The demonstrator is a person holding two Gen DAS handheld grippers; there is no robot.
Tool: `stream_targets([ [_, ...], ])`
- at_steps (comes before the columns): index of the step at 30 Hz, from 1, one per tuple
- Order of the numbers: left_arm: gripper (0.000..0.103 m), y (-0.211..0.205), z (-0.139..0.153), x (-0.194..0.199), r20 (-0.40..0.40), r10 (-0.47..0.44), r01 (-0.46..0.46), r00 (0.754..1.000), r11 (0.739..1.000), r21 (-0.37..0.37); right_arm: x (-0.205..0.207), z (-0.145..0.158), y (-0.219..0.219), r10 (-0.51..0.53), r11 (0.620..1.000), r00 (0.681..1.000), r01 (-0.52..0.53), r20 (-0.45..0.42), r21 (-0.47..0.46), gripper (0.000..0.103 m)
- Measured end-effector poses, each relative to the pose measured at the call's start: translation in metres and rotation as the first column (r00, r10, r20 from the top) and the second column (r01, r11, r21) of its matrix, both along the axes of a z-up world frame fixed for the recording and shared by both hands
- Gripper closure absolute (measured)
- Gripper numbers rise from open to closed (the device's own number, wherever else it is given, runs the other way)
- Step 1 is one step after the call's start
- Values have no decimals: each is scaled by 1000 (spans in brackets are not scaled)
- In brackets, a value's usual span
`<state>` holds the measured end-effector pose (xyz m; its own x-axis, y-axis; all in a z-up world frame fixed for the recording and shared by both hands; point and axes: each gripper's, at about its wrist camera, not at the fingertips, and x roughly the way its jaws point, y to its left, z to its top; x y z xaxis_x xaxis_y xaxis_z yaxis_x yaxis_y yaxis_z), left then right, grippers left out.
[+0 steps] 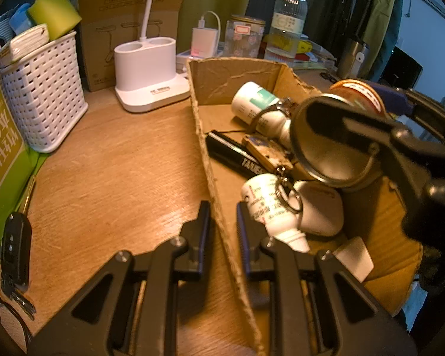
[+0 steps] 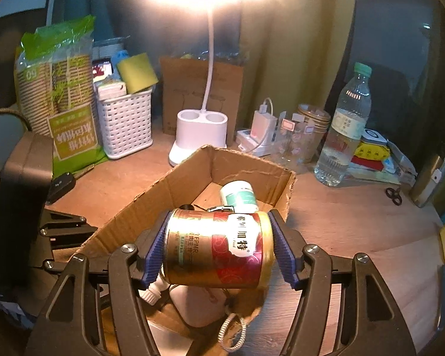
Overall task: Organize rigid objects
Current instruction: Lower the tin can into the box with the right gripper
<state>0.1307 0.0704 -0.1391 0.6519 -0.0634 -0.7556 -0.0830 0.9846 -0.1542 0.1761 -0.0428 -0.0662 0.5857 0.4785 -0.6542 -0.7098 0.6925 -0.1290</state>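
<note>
A torn cardboard box (image 1: 237, 74) lies open on the wooden desk. My left gripper (image 1: 222, 219) is shut on its near-left wall, one finger inside and one outside. My right gripper (image 2: 219, 228) is shut on a gold and red can (image 2: 219, 249), held sideways by its two ends above the box's near part. In the left wrist view the can (image 1: 320, 154) shows its metal bottom with a black finger (image 1: 356, 130) across it. Inside the box lie a white bottle with a teal label (image 1: 258, 101), a black tube (image 1: 234, 154), a small white bottle (image 1: 264, 207) and a white rounded object (image 1: 320, 207).
Along the back stand a white woven basket (image 1: 44, 95), a white lamp base (image 1: 148, 68), a charger (image 1: 203, 41), a glass jar (image 1: 246, 35) and a water bottle (image 1: 287, 20). A green pack of paper cups (image 2: 56, 95) and a black car key (image 1: 14, 249) sit at the left.
</note>
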Motion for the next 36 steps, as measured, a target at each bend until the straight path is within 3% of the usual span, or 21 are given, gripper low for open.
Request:
stream_targets([
  [36,84,-6,7,-8,38,3,-4,999,999,35,-23,24,-36,-60,996,998,58,32,62,36],
])
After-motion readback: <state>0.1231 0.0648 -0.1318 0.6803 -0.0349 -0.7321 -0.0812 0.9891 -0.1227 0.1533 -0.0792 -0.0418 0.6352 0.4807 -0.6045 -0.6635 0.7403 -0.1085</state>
